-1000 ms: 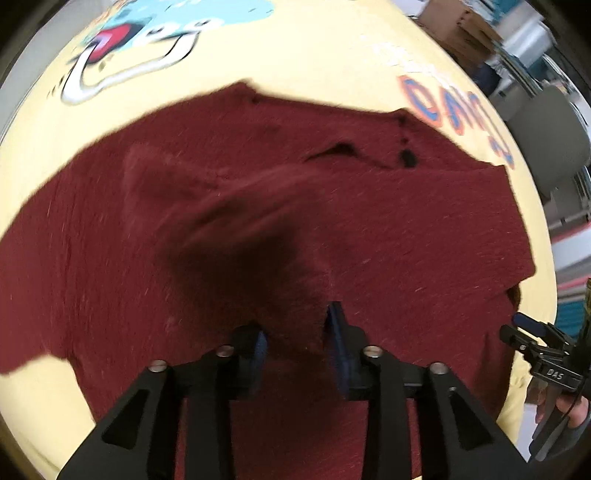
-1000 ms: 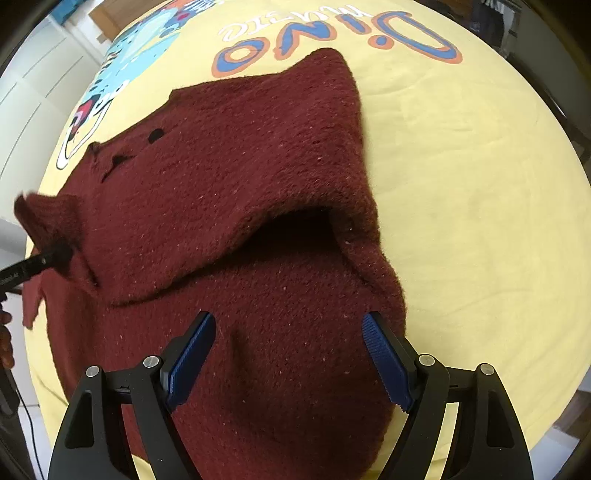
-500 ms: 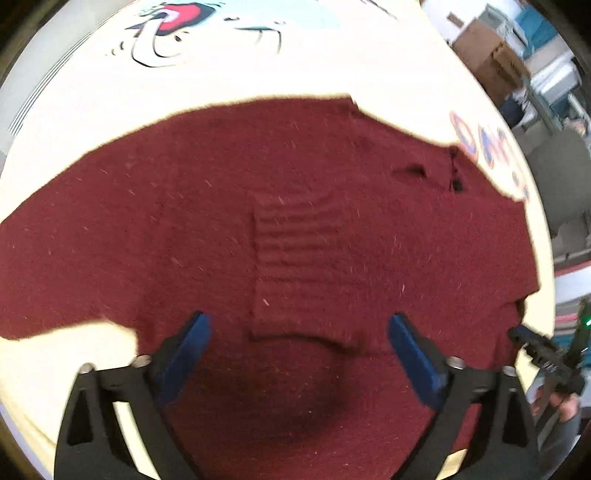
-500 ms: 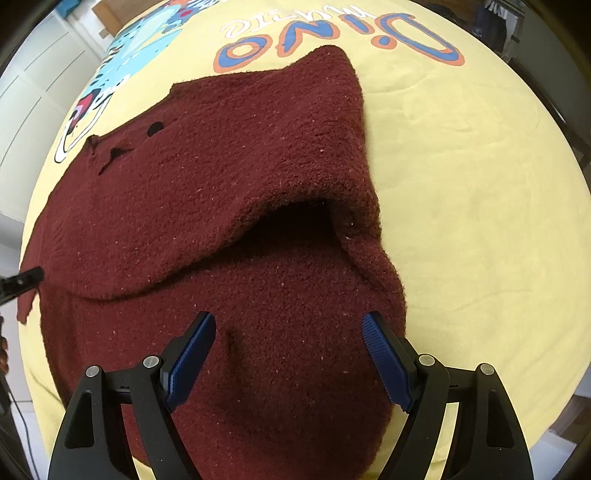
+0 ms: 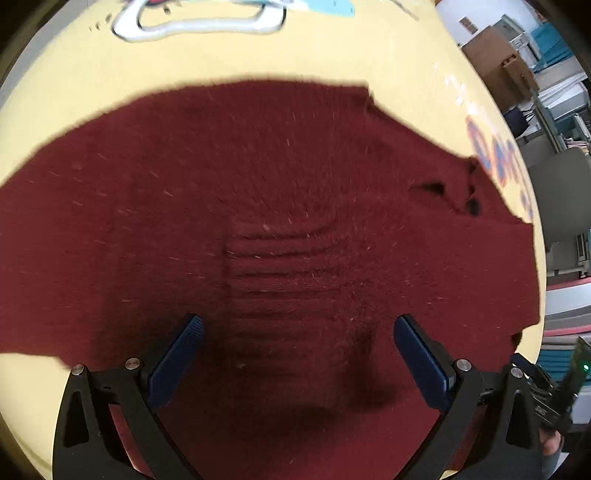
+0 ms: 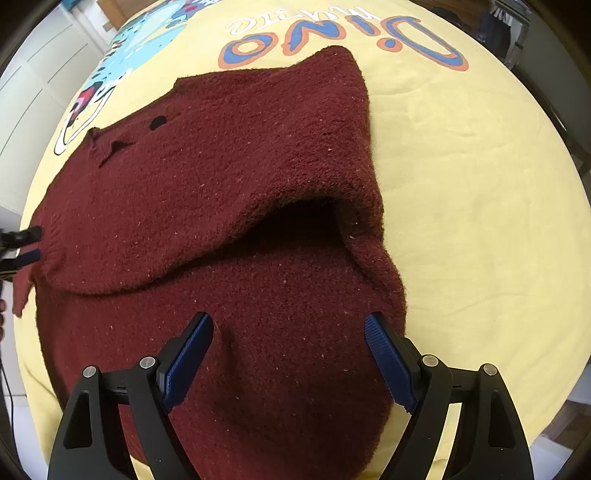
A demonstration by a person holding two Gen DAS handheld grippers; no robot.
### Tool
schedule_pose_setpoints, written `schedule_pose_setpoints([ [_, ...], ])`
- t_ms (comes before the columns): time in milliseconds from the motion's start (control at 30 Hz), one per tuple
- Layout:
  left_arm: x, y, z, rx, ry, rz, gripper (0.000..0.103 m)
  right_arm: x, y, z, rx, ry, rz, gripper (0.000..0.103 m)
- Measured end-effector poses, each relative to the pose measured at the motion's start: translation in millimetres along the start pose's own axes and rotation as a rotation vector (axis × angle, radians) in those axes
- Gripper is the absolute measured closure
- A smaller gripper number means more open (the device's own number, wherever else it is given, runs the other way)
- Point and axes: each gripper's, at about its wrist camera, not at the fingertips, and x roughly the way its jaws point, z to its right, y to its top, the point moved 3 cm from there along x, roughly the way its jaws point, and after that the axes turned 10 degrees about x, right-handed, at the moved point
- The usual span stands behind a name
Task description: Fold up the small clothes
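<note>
A dark red knit sweater (image 5: 295, 177) lies spread on a yellow printed sheet (image 6: 469, 192). One sleeve is folded in across the body, and its ribbed cuff (image 5: 280, 273) lies flat just ahead of my left gripper (image 5: 297, 321). That gripper stands wide open above the knit, with nothing pinched. In the right wrist view the sweater (image 6: 221, 166) shows a loose raised fold at its right side. My right gripper (image 6: 288, 319) hovers over the lower part, its jaws opening a little, the pads off the cloth. The left gripper's fingertips (image 6: 35, 243) show at the sweater's left edge.
The sheet carries a cartoon dinosaur print (image 5: 207, 18) and blue-and-orange lettering (image 6: 343, 40). White cupboard doors (image 6: 40, 74) stand to the left. A cardboard box (image 5: 495, 55) and a grey chair (image 5: 561, 192) stand beyond the sheet's right edge.
My left gripper has let go of the sleeve cuff and opened wide, then shifted sideways. The cuff now lies flat on the sweater's body. The right gripper has kept still.
</note>
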Motion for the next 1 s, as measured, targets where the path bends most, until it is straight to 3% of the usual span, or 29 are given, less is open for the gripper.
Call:
schedule_pose_setpoints([
  [133,12.3,-2.6,2.2,0.01,0.097,-0.003,0.006,-4.3,2.7,5.2,0.008,-0.005,0.007,0.018],
  [167,12.7,-3.9,4.4,0.023,0.109,-0.002,0.011,-4.9,3.6,6.6,0.01,-0.008,0.009,0.018],
  [267,15.4,-4.6,13.8,0.075,0.127,0.0,0.042,-4.5,6.2,10.6,0.021,-0.015,0.01,0.018],
  [367,14.6,-4.7,18.2,0.095,0.086,0.004,0.073,-2.8,6.8,13.2,0.034,-0.012,0.008,0.018],
  [400,13.4,-4.8,18.8,0.1,0.068,0.006,0.082,-2.2,7.1,13.4,0.04,-0.009,0.007,0.018],
  [467,9.3,-5.0,21.0,0.11,0.051,0.025,0.089,-1.9,7.6,12.7,0.044,-0.006,0.006,0.018],
  [733,-49.1,12.3,21.1,0.172,0.022,0.137,0.092,-7.8,13.8,11.1,0.03,-0.021,0.02,0.018],
  [867,-79.7,27.7,8.7,0.184,0.044,0.195,0.092,-15.5,24.0,11.0,0.039,-0.016,0.049,0.018],
  [1000,-85.8,27.4,-1.1,0.18,0.084,0.208,0.092,-20.3,42.9,10.8,0.06,-0.011,0.084,0.018],
])
